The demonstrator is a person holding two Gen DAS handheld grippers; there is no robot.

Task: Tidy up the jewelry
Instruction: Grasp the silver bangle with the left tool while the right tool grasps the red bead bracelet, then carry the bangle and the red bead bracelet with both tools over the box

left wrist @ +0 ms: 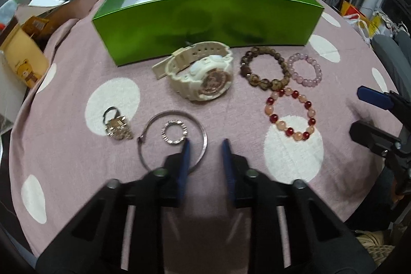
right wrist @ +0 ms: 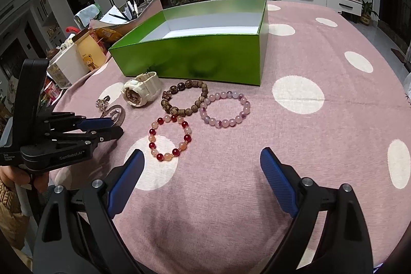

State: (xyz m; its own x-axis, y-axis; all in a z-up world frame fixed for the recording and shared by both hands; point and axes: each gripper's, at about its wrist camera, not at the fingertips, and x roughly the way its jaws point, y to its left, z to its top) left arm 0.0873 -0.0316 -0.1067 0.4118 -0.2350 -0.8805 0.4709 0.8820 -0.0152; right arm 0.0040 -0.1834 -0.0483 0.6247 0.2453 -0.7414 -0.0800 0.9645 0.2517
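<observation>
Best done slowly: straddle only the right-hand arc of the silver bangle [left wrist: 172, 112], keep the fingertips low against the pink tablecloth [left wrist: 77, 84], and squeeze squarely across the thin wire so it does not skate out sideways. Worth keeping clear of the small sparkly ring [left wrist: 162, 131] lying inside the bangle, since the left fingertip sits right at its edge and could drag it along. Then lift straight up before swinging toward the green box [left wrist: 205, 25], open-topped and seemingly empty in both views. Left gripper [left wrist: 206, 143]: jaws narrowly apart, not yet clamped, with the bangle's right arc passing between them and no visible pad contact. Bangle found on the near side of the green box, well short of its front wall, nearer than the cream watch [left wrist: 205, 78], which lies just before that wall. Right gripper [right wrist: 201, 152]: jaws wide apart and holding nothing, hovering on the near side of the green box, just nearer than the red and peach bracelet [right wrist: 151, 131].
</observation>
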